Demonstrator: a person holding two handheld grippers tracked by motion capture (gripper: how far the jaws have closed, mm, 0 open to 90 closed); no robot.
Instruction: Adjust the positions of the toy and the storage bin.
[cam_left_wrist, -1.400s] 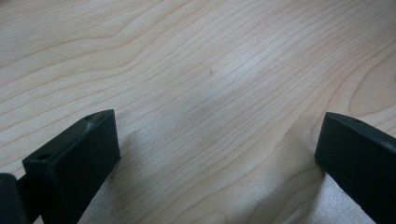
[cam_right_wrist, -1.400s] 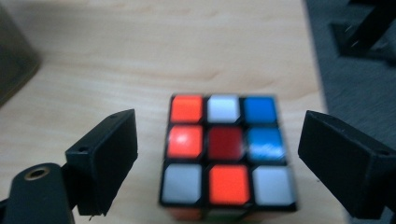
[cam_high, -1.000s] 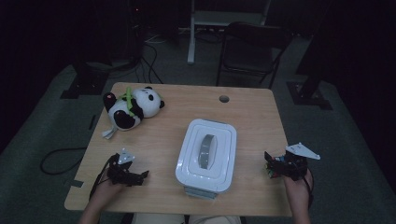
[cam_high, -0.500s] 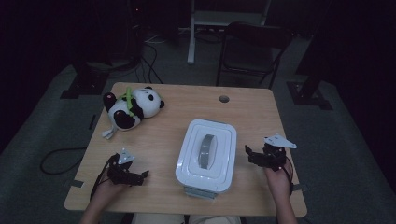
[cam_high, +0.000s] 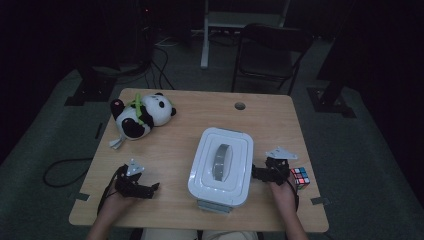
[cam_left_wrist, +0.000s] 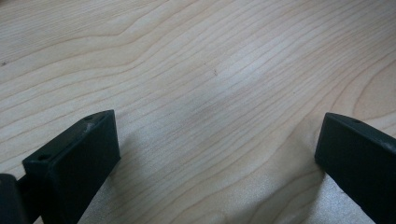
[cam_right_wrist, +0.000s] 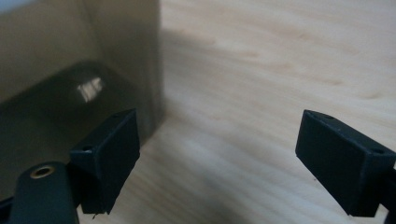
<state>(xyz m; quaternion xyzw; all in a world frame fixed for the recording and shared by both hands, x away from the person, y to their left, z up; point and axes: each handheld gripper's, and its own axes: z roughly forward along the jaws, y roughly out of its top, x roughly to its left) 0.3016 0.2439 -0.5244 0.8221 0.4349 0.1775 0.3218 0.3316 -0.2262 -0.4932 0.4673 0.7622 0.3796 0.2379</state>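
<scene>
White box (cam_high: 222, 167) with grey handle strap (cam_high: 220, 162) on lid; wall seen as translucent brownish-grey in the right gripper view. Light wood-grain table (cam_high: 195, 107), pale streaks noted. Black-and-white panda plush (cam_high: 141, 115), green strap, red spot on paw. Cube (cam_high: 300, 176) tiled red, blue, white. Both grippers' jaws black; grey plates on top.

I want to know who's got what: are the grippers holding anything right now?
Nothing. The left gripper is open over bare table. The right gripper is open beside the white box, not on it.
</scene>
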